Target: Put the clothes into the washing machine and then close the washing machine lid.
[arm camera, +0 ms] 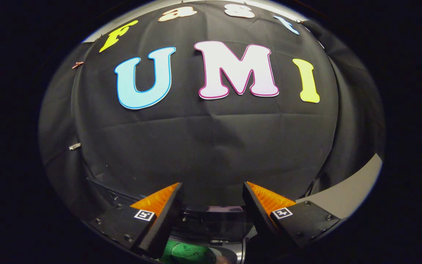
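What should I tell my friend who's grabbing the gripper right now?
Gripper: open, fingers apart, holding nothing, aimed at the black cloth wall.
Things: below and between the fingers lies a dark machine edge with something green under it; too little shows to say whether that is the washing machine or clothes.
Done: nothing I can confirm.
Left: find the clothes, load them, close the lid.

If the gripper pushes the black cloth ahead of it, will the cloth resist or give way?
The black cloth would probably give way: its creases and folds suggest thin, floppy fabric. It looks light, and small clips at its edge seem to hold it, so a hard push might pull it loose. The gripper is open, holding nothing.
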A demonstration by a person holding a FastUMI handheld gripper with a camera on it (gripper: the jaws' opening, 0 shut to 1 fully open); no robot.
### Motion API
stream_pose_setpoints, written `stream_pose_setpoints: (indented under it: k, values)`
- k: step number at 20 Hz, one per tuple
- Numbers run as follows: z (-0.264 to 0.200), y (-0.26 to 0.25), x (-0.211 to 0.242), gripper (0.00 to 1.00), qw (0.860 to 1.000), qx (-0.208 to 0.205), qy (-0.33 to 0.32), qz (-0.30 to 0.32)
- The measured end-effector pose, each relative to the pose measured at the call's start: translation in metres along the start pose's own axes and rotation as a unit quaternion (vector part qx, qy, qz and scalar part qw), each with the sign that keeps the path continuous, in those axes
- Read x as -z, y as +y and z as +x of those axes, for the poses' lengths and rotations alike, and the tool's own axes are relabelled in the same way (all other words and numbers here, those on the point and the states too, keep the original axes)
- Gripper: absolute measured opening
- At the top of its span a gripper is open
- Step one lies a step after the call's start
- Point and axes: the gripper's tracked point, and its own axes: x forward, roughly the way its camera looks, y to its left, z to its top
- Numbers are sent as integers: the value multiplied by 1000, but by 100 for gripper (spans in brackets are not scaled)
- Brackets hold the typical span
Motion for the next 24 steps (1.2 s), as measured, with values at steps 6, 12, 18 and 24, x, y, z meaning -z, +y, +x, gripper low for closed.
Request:
stream_pose_setpoints:
  k: [6, 12, 18, 24]
  values:
    - [-38, 3, 13, 100, 1000, 3, 17, 5]
    - [-89, 6, 53, 100, 999, 7, 50, -1]
    - [-122, 7, 94, 99, 995, 3, 102, 2]
    - [-148, 9, 110, 99, 994, -8, 108, -8]
